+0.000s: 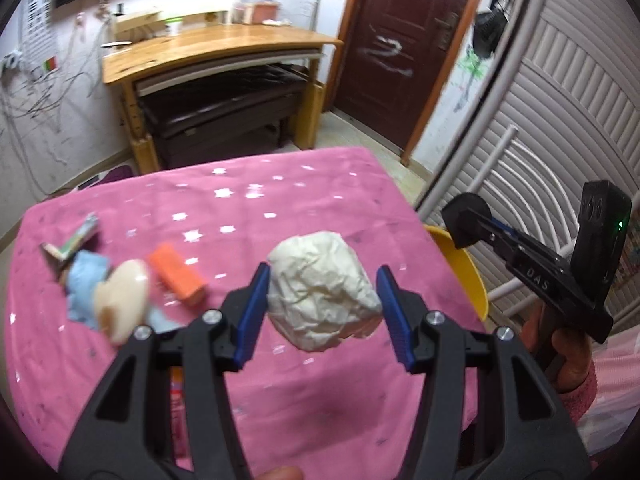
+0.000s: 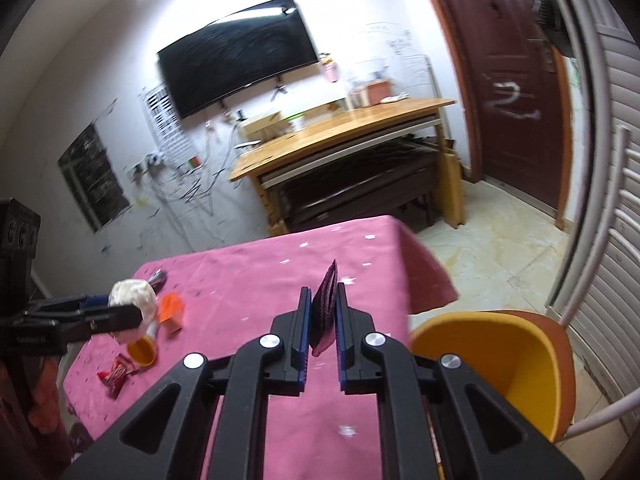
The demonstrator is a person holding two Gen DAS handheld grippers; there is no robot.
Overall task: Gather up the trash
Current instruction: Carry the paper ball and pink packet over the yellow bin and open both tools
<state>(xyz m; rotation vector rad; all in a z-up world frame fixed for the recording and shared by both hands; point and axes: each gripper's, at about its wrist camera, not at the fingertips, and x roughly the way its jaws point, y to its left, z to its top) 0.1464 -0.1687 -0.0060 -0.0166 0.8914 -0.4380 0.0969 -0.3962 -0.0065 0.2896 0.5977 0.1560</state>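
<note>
A table covered by a pink cloth with white stars (image 1: pixel 248 216) carries everything. At its far left lies a striped wrapper (image 1: pixel 82 236) beside a crumpled blue cloth (image 1: pixel 86 280). Just right of the cloth lies an orange block (image 1: pixel 176 276), and on the near side a pale cup (image 1: pixel 122 300) lies tipped over. In the right wrist view, the cup's orange mouth (image 2: pixel 142 350) faces the near edge, with 1 red snack packet (image 2: pixel 116 372) lying just nearer.
</note>
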